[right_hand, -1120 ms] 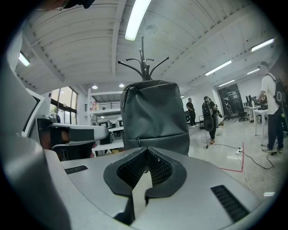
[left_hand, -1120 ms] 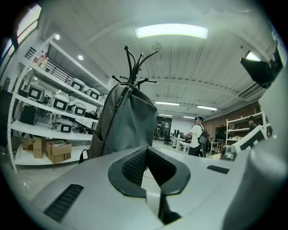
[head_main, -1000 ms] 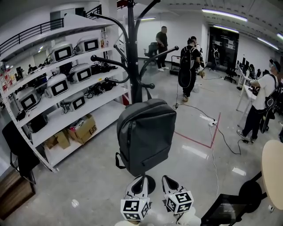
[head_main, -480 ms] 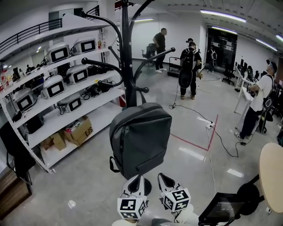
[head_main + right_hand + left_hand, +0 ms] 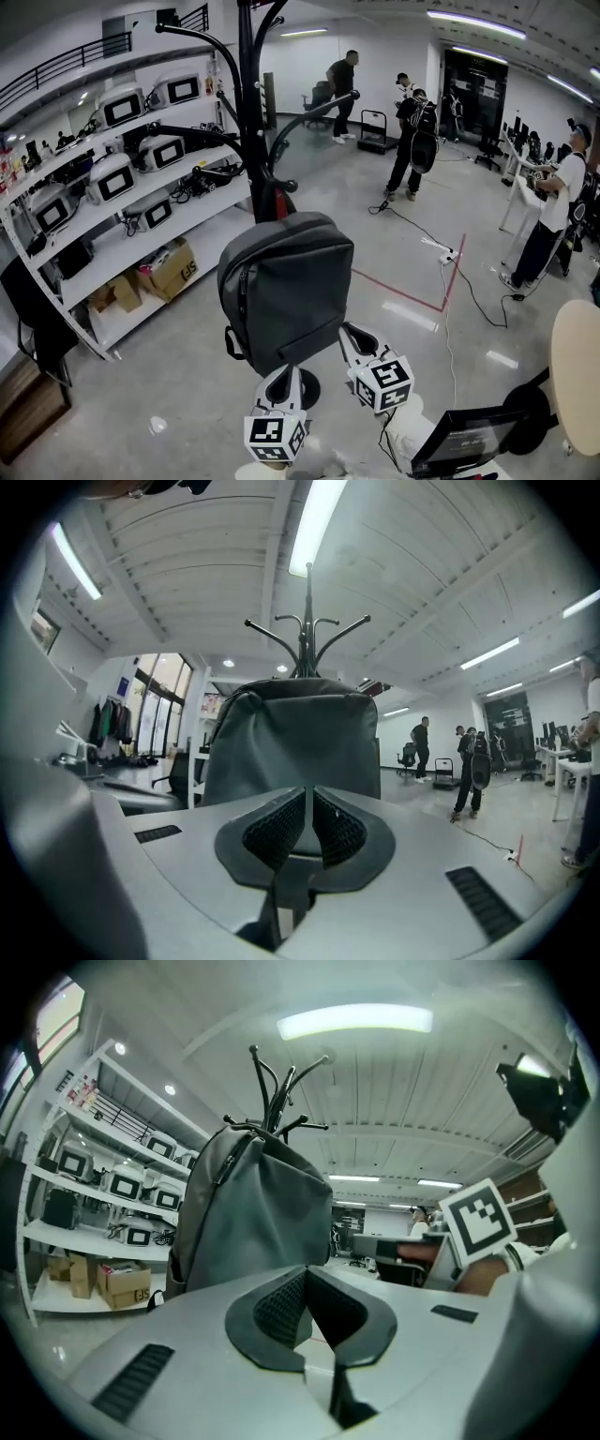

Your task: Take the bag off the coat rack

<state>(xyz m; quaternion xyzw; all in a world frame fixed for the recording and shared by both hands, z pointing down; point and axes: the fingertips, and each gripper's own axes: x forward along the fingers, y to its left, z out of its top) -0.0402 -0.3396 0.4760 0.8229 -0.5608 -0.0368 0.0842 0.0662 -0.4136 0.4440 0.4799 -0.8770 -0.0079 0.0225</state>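
Gray bag hangs closed on the coat rack. At its 9 o'clock sits a cardboard box, its print unreadable. At 6 o'clock the left gripper and right gripper are pinched together, empty.

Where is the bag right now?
Head view centre: the grey bag hangs on the black coat rack, right of the white shelves, directly above the left tool and right tool.

The right gripper has its ribbed pads brought together with nothing between them. Straight ahead of the jaws hangs a grey backpack, its top on a black coat rack (hooks fanning out above). Off to the gripper's right, far back, people stand on the floor. A light strip runs overhead.
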